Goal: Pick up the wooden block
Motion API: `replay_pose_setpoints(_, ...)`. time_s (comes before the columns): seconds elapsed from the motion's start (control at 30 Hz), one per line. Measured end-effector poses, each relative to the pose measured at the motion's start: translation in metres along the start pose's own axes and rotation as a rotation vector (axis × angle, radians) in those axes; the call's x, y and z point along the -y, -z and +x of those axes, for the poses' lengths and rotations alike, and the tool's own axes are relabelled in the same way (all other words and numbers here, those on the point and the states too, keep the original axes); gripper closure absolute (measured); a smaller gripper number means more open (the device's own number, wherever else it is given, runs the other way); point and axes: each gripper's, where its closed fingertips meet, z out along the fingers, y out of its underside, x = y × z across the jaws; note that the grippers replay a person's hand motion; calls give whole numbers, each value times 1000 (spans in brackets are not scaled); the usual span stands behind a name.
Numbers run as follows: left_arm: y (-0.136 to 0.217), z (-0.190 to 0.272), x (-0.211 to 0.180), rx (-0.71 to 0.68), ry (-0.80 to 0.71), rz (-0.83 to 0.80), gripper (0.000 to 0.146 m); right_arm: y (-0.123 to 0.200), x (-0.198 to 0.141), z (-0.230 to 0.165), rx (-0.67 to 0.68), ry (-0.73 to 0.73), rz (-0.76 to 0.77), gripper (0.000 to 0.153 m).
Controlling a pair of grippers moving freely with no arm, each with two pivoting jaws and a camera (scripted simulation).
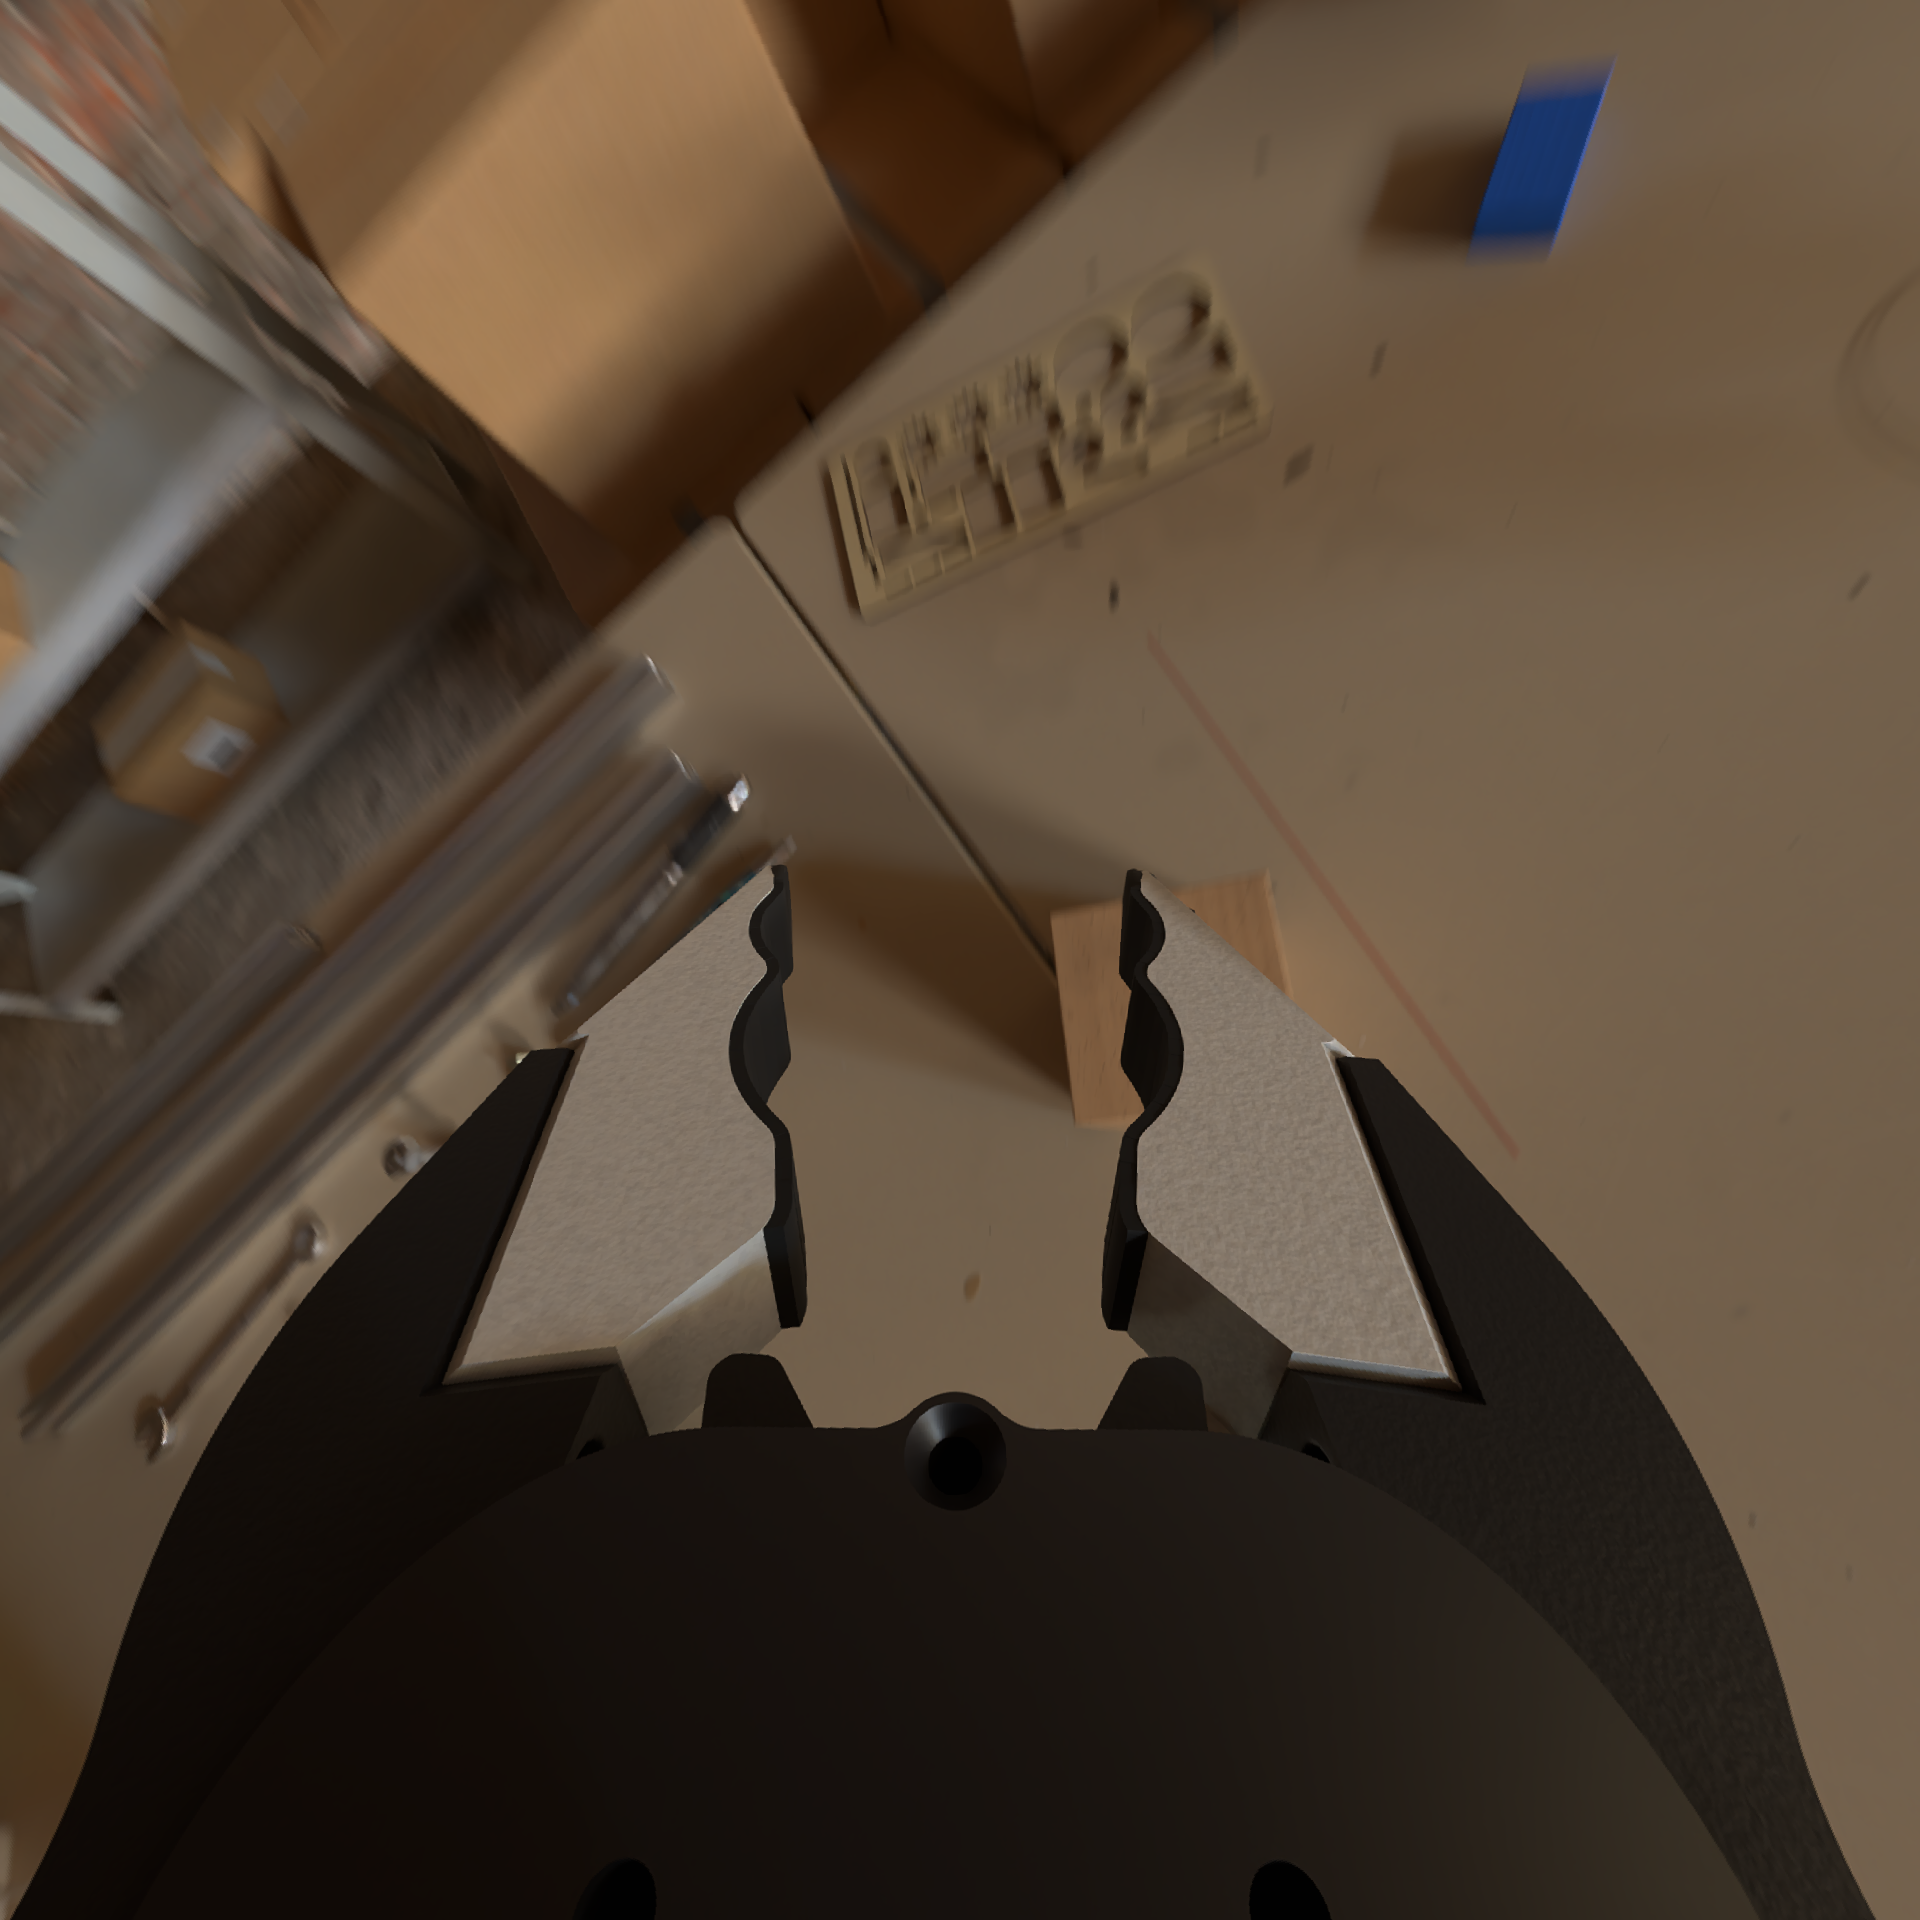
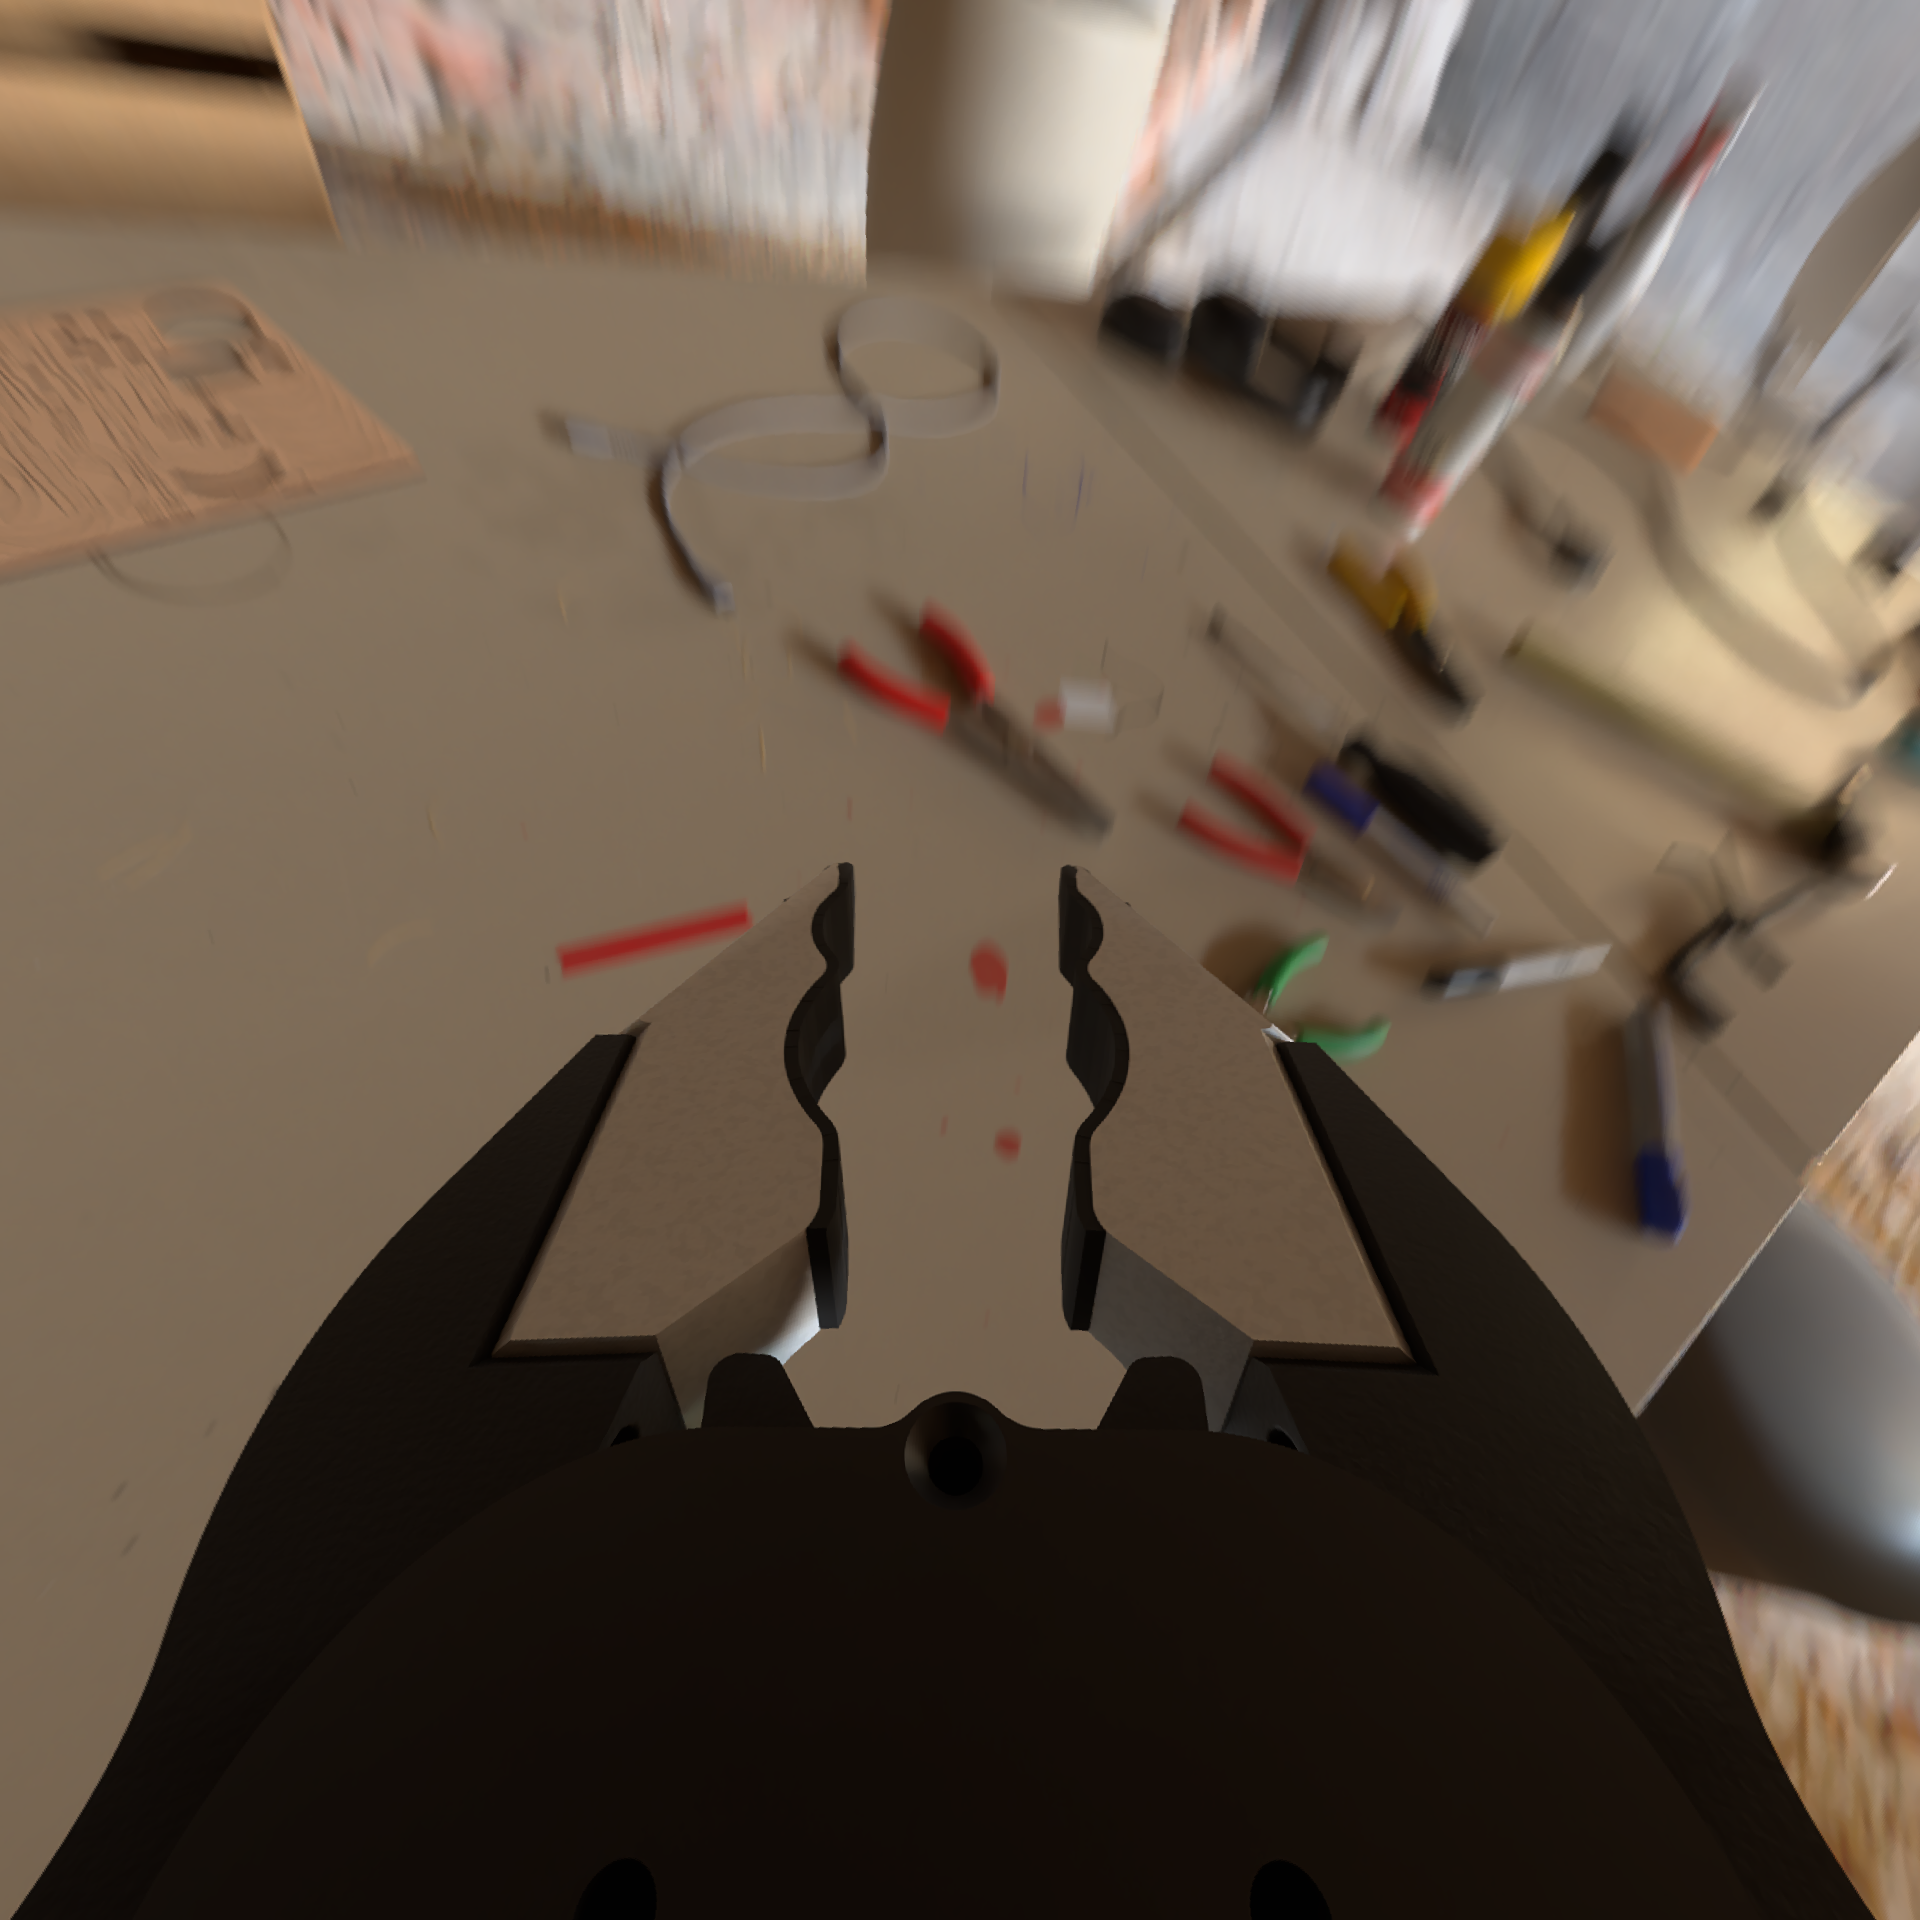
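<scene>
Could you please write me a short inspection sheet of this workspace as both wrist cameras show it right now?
Surface: beige table, scuffed, with a seam and a thin red line.
Job's things: wooden block flat on the table, partly hidden behind one finger of the left gripper, not between the fingers.
Clutter: perforated beige plate; blue block beside a brown block; red-handled pliers; red strip; green-handled tool; marker pens.
Grippers: left gripper open, empty; right gripper open, empty, above bare table.
Cables: flat white ribbon cable, looped.
Surroundings: cardboard boxes; metal rails; the rest blurred.
</scene>
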Motion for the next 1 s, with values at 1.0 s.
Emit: replay_pose_setpoints(1.0,-23,61,-47,-9,102,-440,64,8,76,-173,364,309,314,86)
